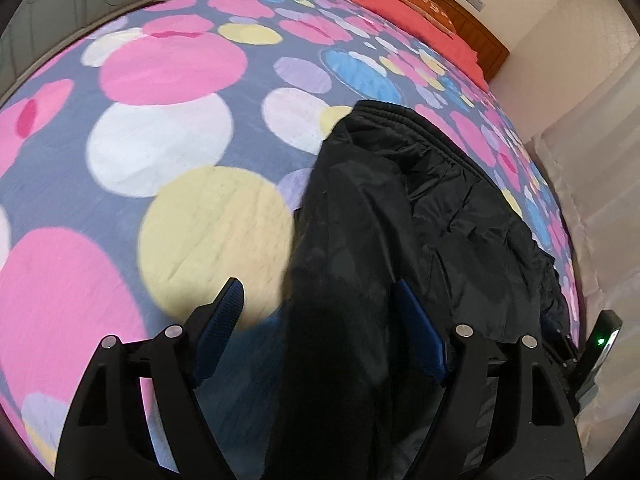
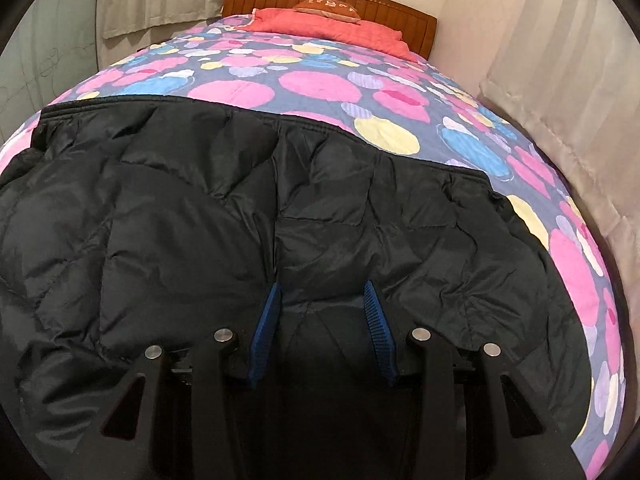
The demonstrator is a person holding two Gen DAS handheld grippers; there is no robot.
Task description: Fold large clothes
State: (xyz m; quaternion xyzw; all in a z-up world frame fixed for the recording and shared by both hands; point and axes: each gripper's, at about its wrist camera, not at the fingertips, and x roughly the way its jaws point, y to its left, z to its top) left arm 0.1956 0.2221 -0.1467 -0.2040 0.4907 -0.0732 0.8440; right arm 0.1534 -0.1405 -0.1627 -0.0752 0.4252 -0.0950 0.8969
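A black padded jacket lies spread on a bed whose blanket is blue-grey with big pink, white, yellow and blue dots. In the right wrist view the jacket fills the near half of the bed, its ribbed hem running across the far edge from left to right, with quilted panels creased and puffed.

The right gripper sits low over the middle of the jacket. Its 2 blue-padded fingers stand apart, with a raised fold of the black fabric between them; whether the pads press that fold or only frame it cannot be told.

In the left wrist view the jacket lies at the right side of the bed, and a long dark part of it, likely a sleeve, hangs up and toward the camera between the fingers of the left gripper. Those jaws are spread wide; the fabric lies against the right pad and is well apart from the left one, so no grip shows.

At the far end of the bed lie a red pillow and a small orange cushion against a brown wooden headboard. Pale curtains hang along the wall beside the bed.
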